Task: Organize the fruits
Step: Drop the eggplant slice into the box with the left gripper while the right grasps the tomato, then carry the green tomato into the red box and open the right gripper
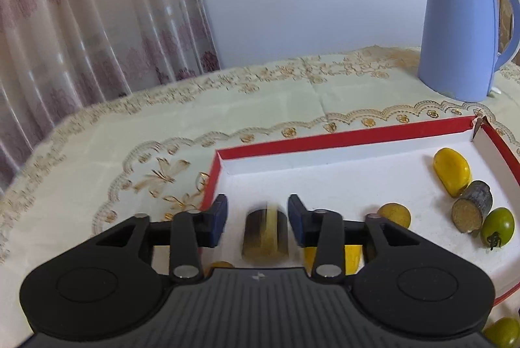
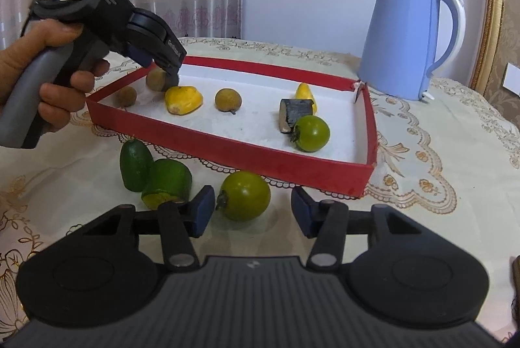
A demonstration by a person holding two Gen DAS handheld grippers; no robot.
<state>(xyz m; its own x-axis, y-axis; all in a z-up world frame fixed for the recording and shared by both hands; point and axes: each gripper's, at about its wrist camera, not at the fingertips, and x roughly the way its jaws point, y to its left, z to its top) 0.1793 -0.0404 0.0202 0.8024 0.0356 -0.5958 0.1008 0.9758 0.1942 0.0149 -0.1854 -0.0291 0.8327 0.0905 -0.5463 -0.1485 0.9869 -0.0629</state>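
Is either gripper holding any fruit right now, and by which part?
Nothing held. The left gripper straddles a blurred dark piece, the right gripper a green tomato; neither is clamped.

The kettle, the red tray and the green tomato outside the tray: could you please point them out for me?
kettle (image 2: 399, 42), right wrist view, middle of its blue body.
red tray (image 2: 260, 157), right wrist view, its near wall.
green tomato (image 2: 245, 195), right wrist view, centre of its skin.

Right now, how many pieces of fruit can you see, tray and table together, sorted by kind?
Green tomatoes: 2
Green cut pieces: 2
Yellow pieces: 2
Brown round fruits: 2
Dark-skinned stalk pieces: 2
Total: 10
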